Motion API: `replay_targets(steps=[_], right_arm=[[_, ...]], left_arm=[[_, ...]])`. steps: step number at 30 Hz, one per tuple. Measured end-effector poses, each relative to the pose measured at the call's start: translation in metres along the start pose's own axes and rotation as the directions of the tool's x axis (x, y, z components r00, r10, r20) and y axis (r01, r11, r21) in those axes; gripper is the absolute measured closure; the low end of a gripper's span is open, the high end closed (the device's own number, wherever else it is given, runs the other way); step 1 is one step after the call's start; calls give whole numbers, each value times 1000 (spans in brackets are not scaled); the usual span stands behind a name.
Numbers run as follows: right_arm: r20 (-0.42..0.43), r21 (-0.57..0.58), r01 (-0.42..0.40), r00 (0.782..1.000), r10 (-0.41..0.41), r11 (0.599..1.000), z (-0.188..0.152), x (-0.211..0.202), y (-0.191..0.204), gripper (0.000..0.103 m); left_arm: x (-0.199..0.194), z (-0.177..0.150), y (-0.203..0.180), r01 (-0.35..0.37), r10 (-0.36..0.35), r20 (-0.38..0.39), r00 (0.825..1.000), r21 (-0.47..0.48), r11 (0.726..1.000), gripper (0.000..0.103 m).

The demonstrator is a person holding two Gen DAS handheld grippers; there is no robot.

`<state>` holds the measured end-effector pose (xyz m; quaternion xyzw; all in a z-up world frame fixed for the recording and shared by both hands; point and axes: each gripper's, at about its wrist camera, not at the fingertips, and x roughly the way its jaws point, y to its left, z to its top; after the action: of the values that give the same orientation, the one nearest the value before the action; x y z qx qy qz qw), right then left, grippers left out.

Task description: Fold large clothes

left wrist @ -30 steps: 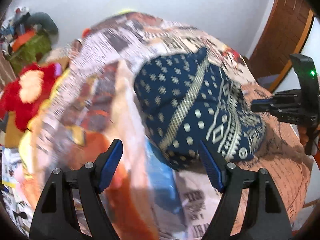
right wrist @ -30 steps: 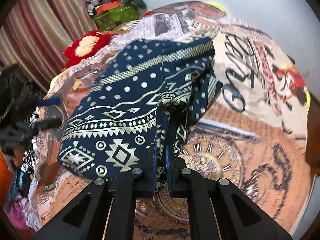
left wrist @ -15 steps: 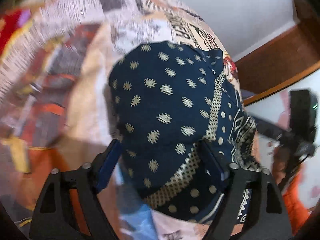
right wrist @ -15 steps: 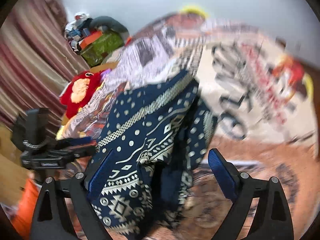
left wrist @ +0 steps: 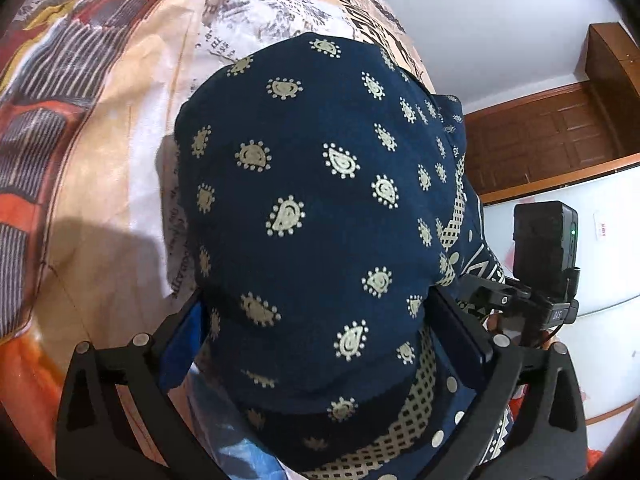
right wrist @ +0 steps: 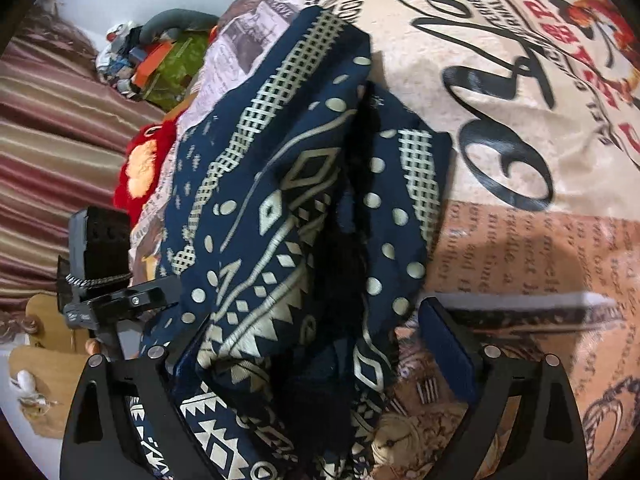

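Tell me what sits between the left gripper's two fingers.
The navy patterned garment bulges up between the open left gripper's fingers, seen in the left wrist view.

Navy patterned garment [left wrist: 312, 208] bulges between the wide-spread left gripper [left wrist: 324, 340]; right gripper [left wrist: 536, 280] at four o'clock; printed bedsheet [left wrist: 100, 120] beneath.

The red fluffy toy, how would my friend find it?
Start at the big printed bedspread and follow the dark blue patterned cloth toward the striped curtain. The red fluffy toy lies between them, the only bright red thing there, with a pale orange patch.
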<state>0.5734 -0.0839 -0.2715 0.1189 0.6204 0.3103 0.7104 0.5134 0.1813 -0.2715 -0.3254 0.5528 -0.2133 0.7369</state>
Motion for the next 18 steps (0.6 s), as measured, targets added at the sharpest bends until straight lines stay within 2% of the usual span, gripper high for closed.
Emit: replay_targets(steps=[9,14,16,17,18], right_arm=[[-26,-16,-45,999,45,999,0,25,21,6],[-38,-45,-58,998,56,997,0,27,22,7],[-34,-58,-67,997,65,996,-1,27,24,17],[-31,-63,-72,997,70,995,-2,27,25,19],[-28,-73,-77,997,75,994,-4,24,25,26]], left_arm=[[6,-1,-7,3,-3,27,1000,3,1000,0],[5,-6,-24,-32,30,25,999,69,997,0],[6,-8,-31,-36,34,37,999,82,996,4],[4,-8,-32,-45,41,45,998,87,995,7],[0,-8,-34,-55,50,53,997,94,994,12]])
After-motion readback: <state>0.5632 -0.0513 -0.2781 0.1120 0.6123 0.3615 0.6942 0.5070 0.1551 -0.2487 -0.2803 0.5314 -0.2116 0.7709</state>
